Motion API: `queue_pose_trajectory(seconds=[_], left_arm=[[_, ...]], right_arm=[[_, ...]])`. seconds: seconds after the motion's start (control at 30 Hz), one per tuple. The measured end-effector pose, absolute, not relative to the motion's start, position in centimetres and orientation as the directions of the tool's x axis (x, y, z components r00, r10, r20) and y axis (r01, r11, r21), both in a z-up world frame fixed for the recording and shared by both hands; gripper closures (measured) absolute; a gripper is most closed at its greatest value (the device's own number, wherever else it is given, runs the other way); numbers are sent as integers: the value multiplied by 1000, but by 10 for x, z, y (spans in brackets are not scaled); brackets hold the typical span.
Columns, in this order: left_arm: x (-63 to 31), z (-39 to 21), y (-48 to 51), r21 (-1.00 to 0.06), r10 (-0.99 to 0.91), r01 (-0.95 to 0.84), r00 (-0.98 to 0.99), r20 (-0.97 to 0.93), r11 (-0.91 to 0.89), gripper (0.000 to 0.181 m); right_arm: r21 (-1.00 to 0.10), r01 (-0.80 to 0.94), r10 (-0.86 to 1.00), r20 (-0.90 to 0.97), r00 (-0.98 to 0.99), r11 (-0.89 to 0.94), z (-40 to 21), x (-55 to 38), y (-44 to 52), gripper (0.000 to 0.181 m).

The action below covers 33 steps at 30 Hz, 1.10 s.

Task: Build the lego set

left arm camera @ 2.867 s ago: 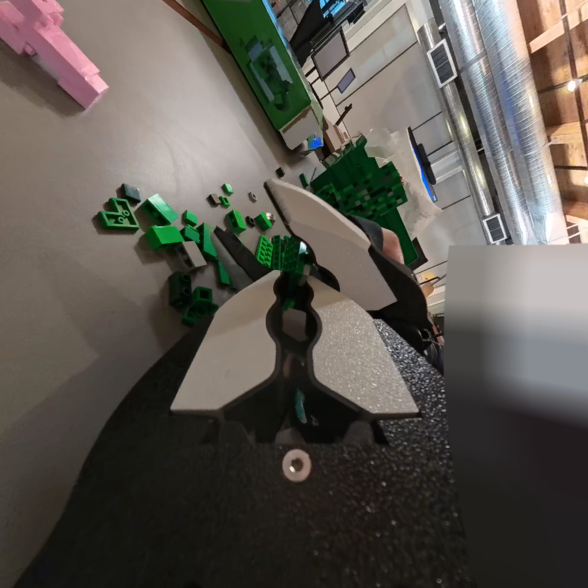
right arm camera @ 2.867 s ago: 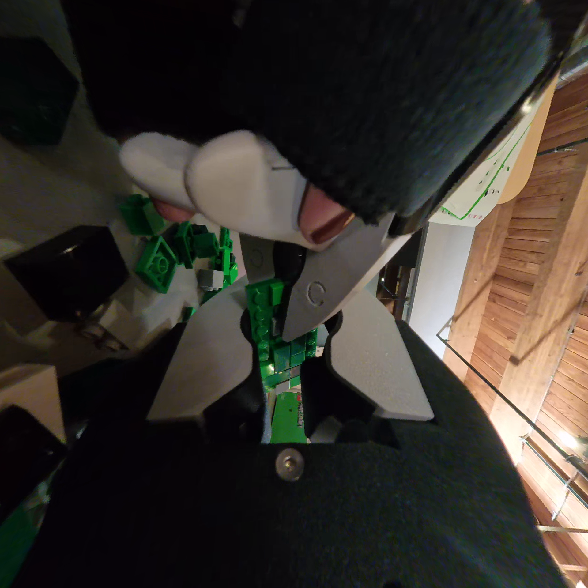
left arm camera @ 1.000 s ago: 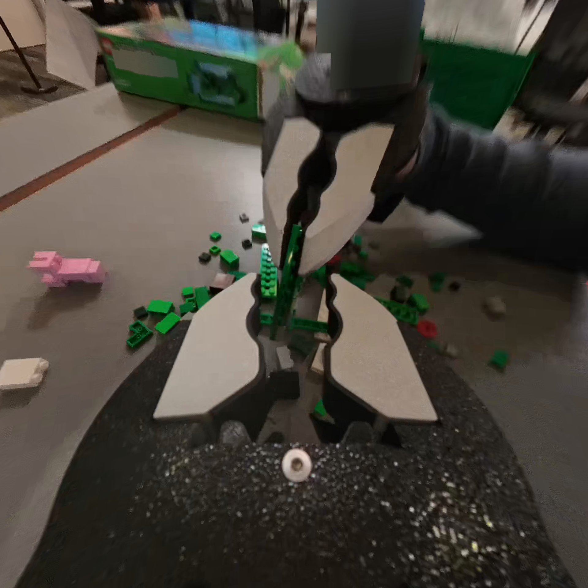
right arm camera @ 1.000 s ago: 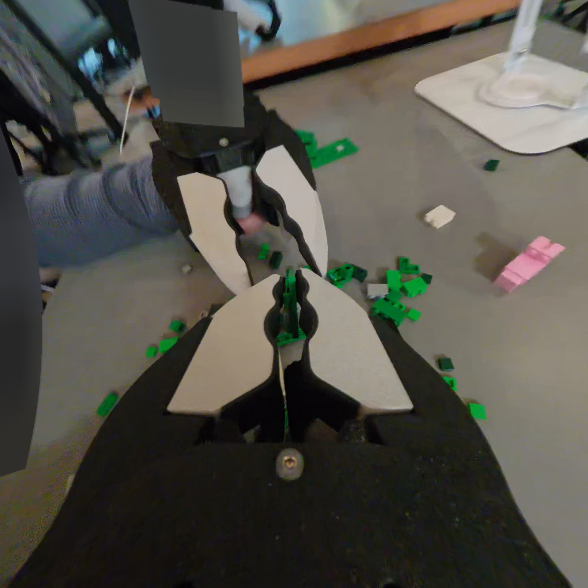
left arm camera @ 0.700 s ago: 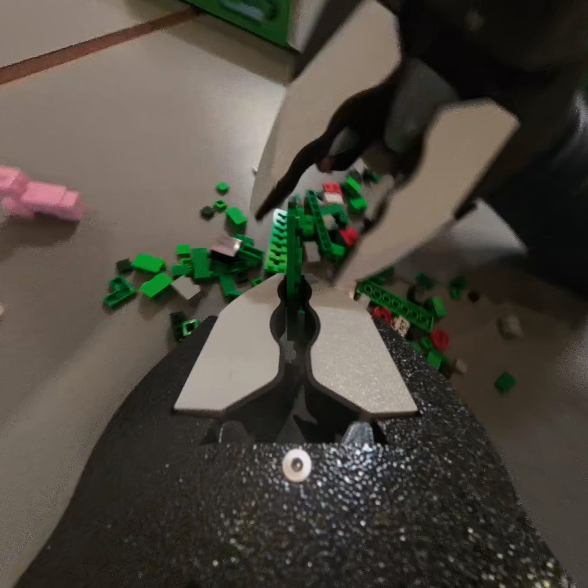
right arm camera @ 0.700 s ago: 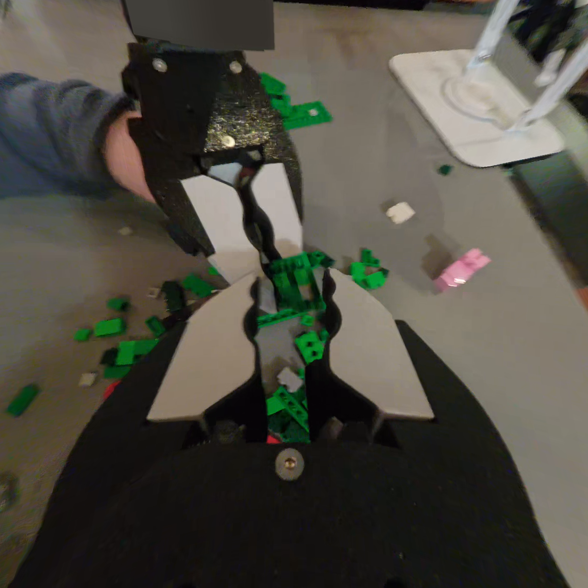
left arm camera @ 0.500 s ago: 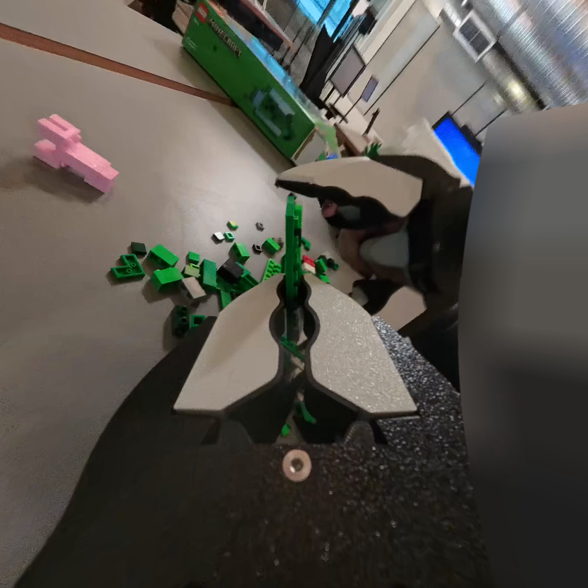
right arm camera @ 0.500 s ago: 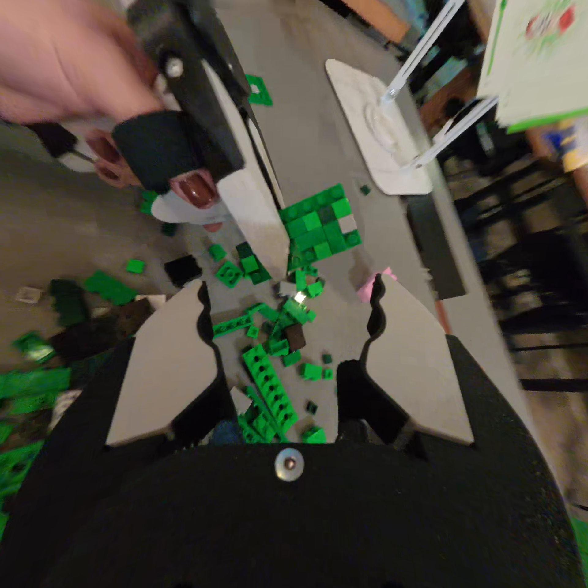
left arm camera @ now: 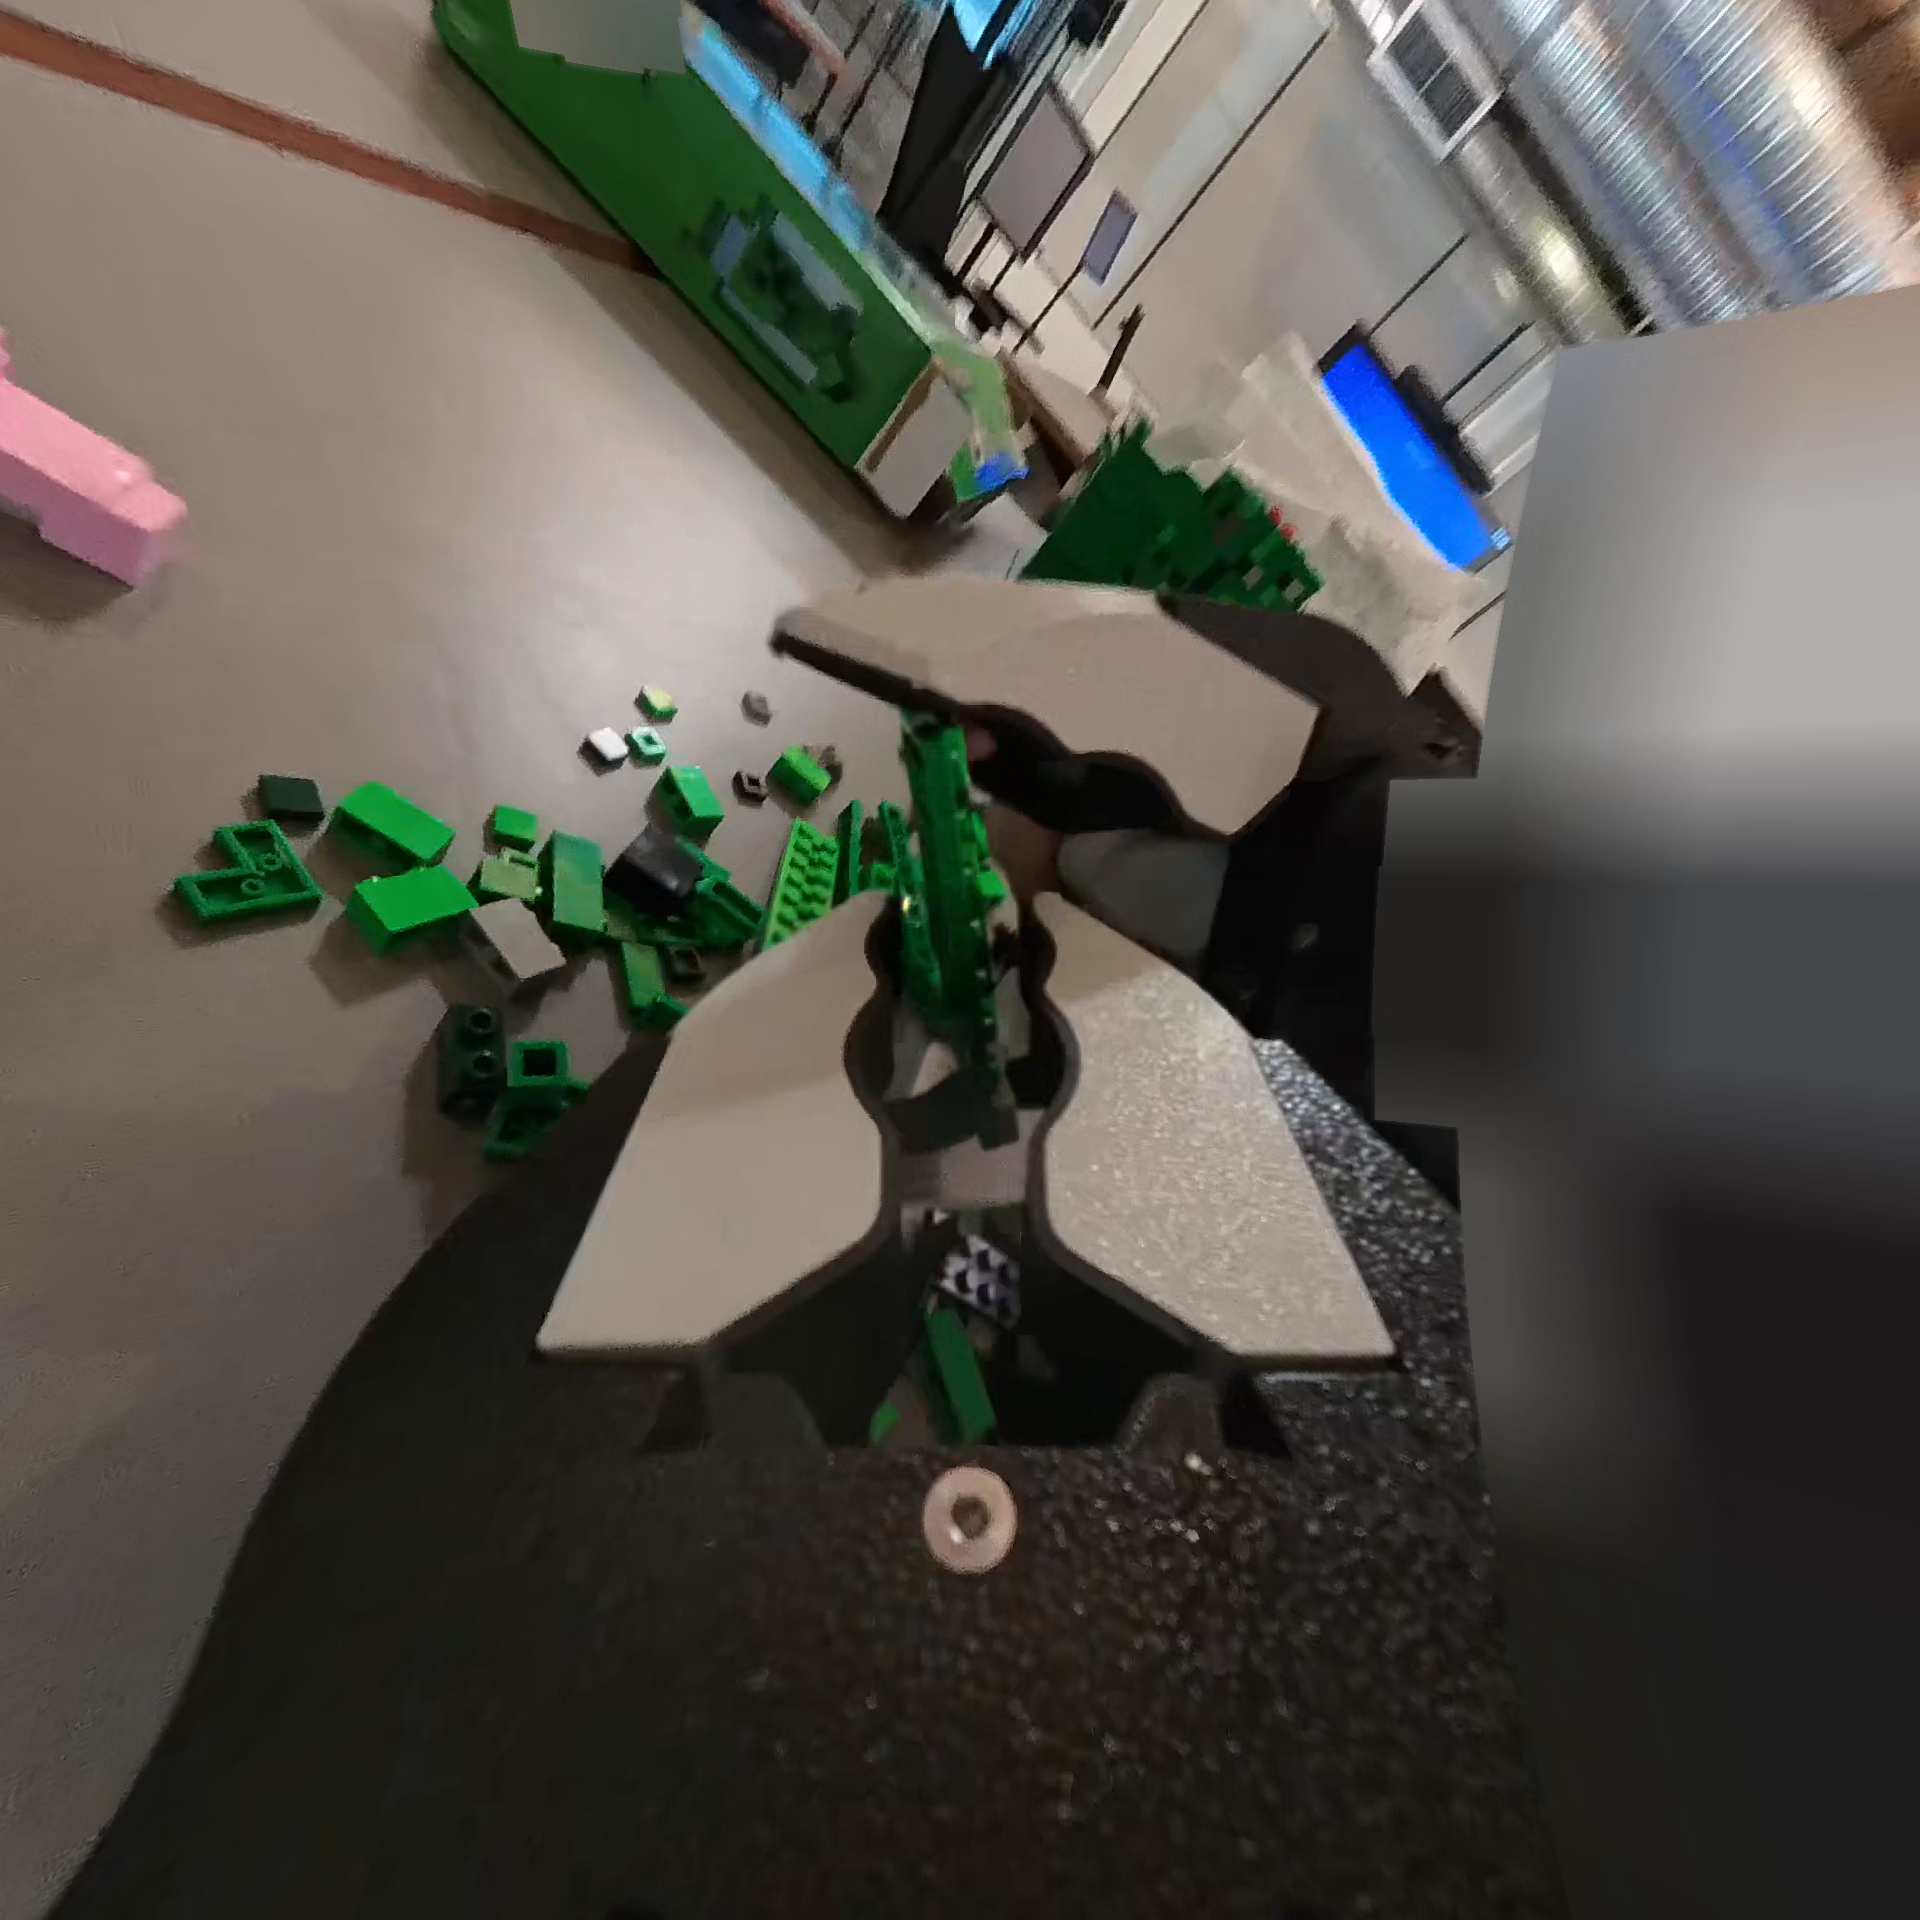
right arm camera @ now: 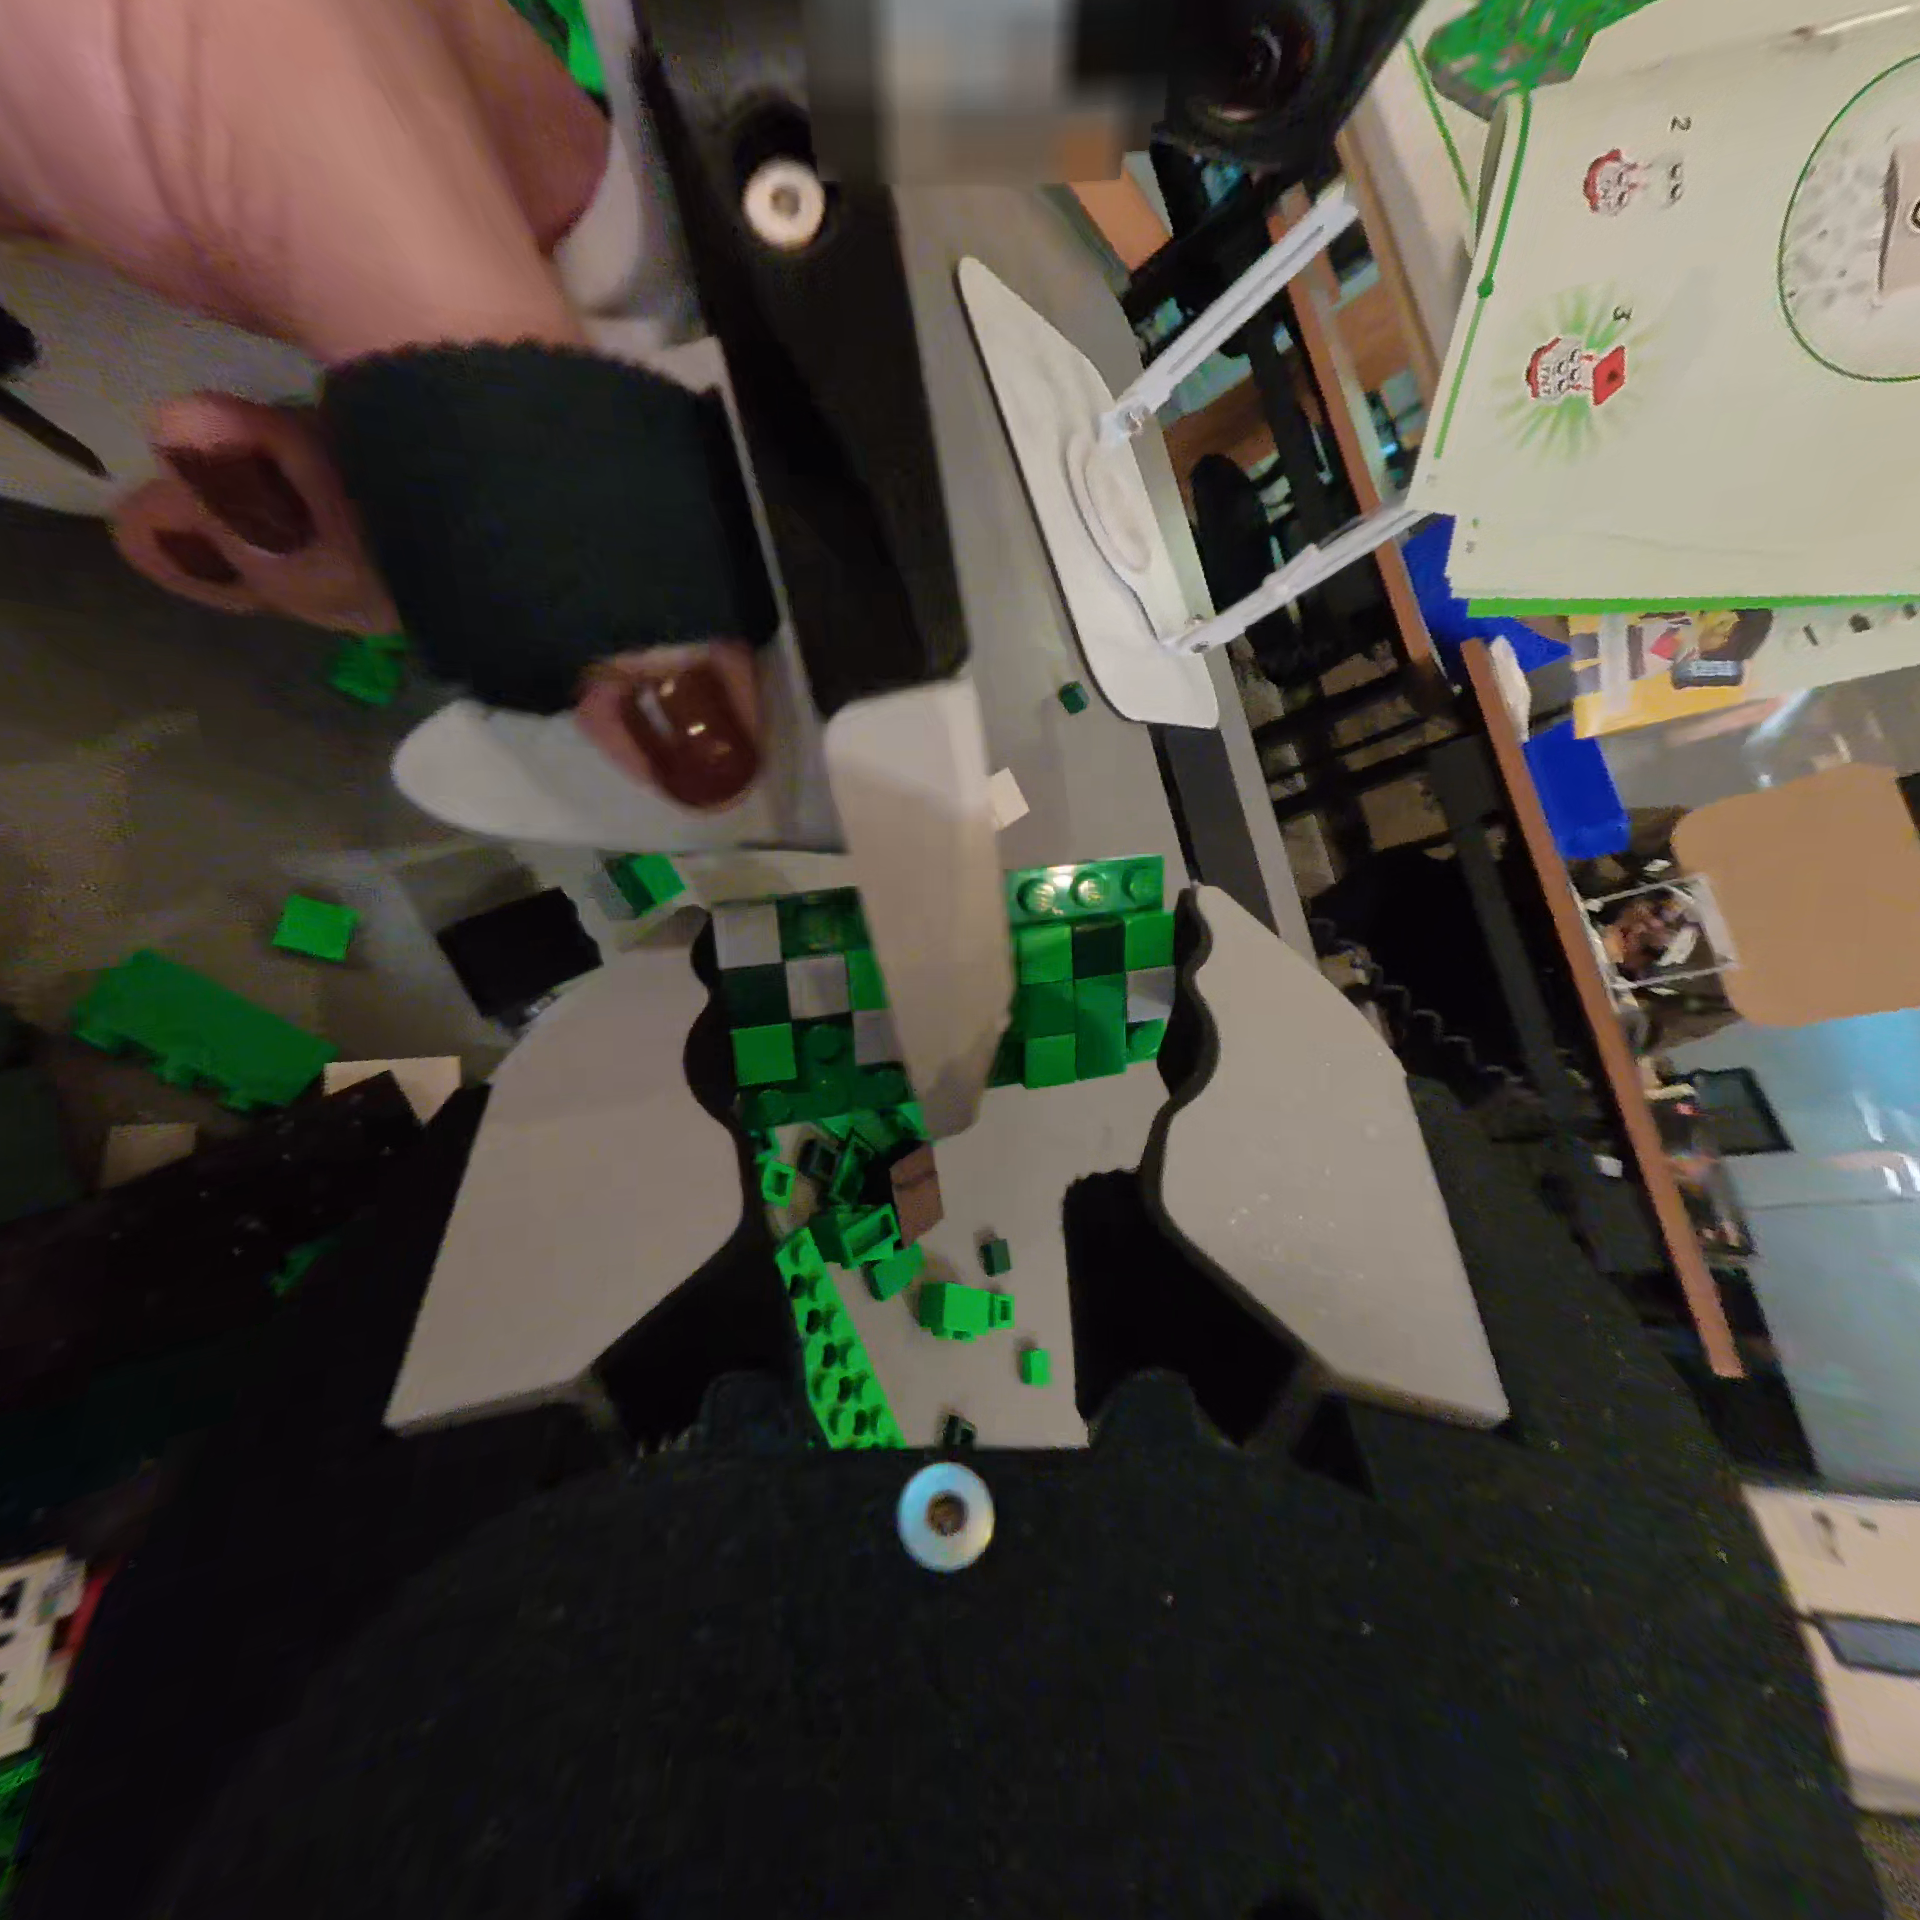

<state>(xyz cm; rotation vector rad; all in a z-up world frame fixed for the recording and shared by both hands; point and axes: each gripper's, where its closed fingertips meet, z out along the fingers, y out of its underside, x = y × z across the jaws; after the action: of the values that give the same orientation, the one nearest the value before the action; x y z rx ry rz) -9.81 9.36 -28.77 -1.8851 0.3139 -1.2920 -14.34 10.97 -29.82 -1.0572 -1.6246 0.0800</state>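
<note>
A flat green panel of tiled bricks [right arm camera: 790, 997] is held upright above the table. In the left wrist view I see it edge-on [left arm camera: 940, 831]. My left gripper [left arm camera: 961, 909] is shut on its lower part; one of its fingers [right arm camera: 914, 831] crosses the panel's face in the right wrist view. My right gripper [right arm camera: 945, 914] is wide open, with a finger close beside each side edge of the panel. One right finger [left arm camera: 1039, 665] shows over the panel's top in the left wrist view. A hand [right arm camera: 260, 208] holds the left gripper.
Loose green bricks [left arm camera: 416, 862] lie scattered on the grey table [left arm camera: 312, 468]. A pink build [left arm camera: 73, 488] sits at the left. A green box [left arm camera: 727, 239] and another green build [left arm camera: 1164, 540] stand behind. A booklet [right arm camera: 1662, 312] rests on a clear stand [right arm camera: 1081, 499]. The grippers are tip to tip, or close to it.
My right gripper let go of the panel and opened wide, then came back around its sides. My left gripper took hold of the panel and tilted it up.
</note>
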Motion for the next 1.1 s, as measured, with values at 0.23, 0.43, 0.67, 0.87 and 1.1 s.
queue_pose_trajectory(seconds=[0.23, 0.43, 0.67, 0.87, 1.1], left_arm=[[-109, -286, 93, -738, -603, 227, 450, 658, -636, 175], [-105, -290, 93, -741, -585, 191, 501, 638, -644, 176], [-106, -289, 92, -744, -593, 189, 493, 636, -641, 176], [-106, -288, 90, -802, -627, 87, 577, 524, -591, 176], [-108, -288, 95, -720, -562, 250, 482, 673, -647, 175]], right_arm=[[-548, 560, 660, 751, 2, 622, -305, -145, 103, 100], [-516, 619, 646, 763, 20, 591, -312, -147, 111, 90], [-508, 633, 652, 758, 6, 584, -312, -146, 109, 91], [-521, 675, 716, 698, -14, 522, -316, -145, 108, 88], [-367, 739, 568, 822, -27, 566, -316, -142, 122, 89]])
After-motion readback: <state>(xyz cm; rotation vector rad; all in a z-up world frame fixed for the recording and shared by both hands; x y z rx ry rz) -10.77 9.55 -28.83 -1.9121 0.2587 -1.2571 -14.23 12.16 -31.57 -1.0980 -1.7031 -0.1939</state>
